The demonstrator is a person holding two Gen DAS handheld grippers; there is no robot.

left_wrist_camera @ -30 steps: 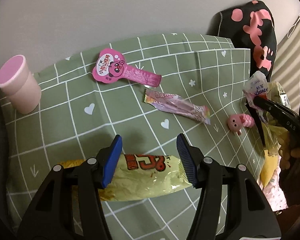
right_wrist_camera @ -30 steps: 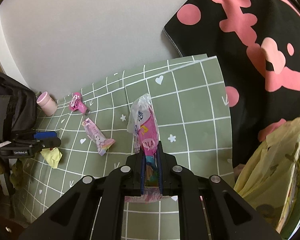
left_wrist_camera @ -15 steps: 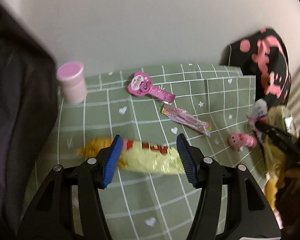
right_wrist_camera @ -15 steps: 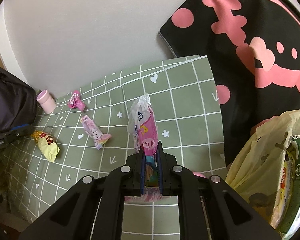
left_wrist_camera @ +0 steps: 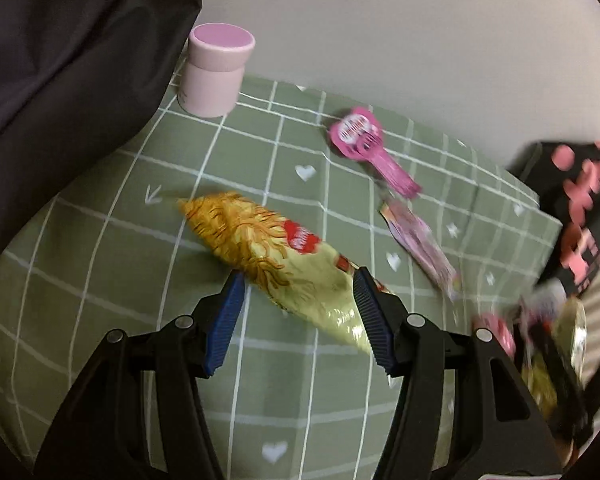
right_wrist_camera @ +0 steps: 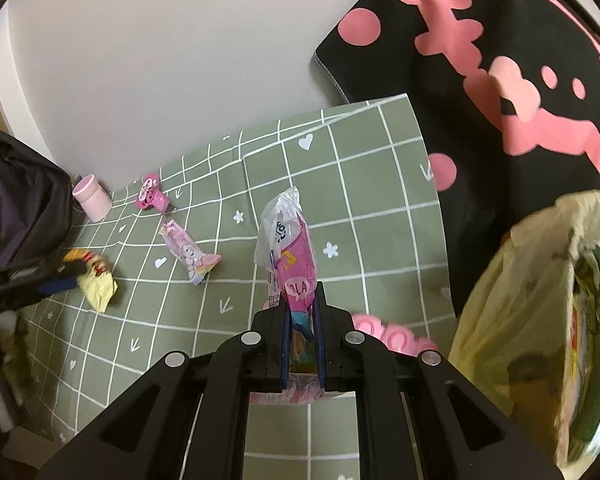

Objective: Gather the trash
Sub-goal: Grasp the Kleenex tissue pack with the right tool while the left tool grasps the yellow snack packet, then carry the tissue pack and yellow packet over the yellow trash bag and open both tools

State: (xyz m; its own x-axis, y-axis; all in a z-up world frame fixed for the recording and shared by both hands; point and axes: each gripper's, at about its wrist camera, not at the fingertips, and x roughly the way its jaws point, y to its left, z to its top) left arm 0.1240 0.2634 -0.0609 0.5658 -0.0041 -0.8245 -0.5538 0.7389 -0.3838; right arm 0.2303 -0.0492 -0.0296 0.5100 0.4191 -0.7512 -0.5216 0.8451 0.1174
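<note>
Left gripper (left_wrist_camera: pixel 298 300) is sitting half open over the yellow snack packet (left_wrist_camera: pixel 276 264), blue pads (left_wrist_camera: pixel 224 320) straddling the packet's lower half, one on each side; can't confirm either pad is pressing on it, so not calling it a grip. Packet is lying diagonally on the green grid cloth (left_wrist_camera: pixel 100 280), orange end pointing up-left toward the pink lidded cup (left_wrist_camera: pixel 216 76), pale end reaching down-right past the right-hand pad. Cup is standing upright at the cloth's far edge by the wall, just beside a dark bag (left_wrist_camera: pixel 72 60). Pink lollipop-shaped wrapper (left_wrist_camera: pixel 366 148) and the long pink sachet (left_wrist_camera: pixel 418 244) are lying farther out on the cloth, apart from the packet and close to each other, almost end to end. Right side of the left wrist view is motion-blurred, nothing readable there. Right gripper (right_wrist_camera: pixel 302 320) is clamping narrow on a pink wrapper with a clear plastic top (right_wrist_camera: pixel 290 248), which is sticking up out of the jaws, clear of the cloth. Pale yellow trash bag (right_wrist_camera: pixel 512 320) is gaping open at the right of that view, just beside the gripper, with packaging visible inside. Black fabric with pink print (right_wrist_camera: pixel 500 80) is hanging behind it. Small pink toy-like item (right_wrist_camera: pixel 392 334) is lying on the cloth just right of the right gripper's fingers, partly hidden.
</note>
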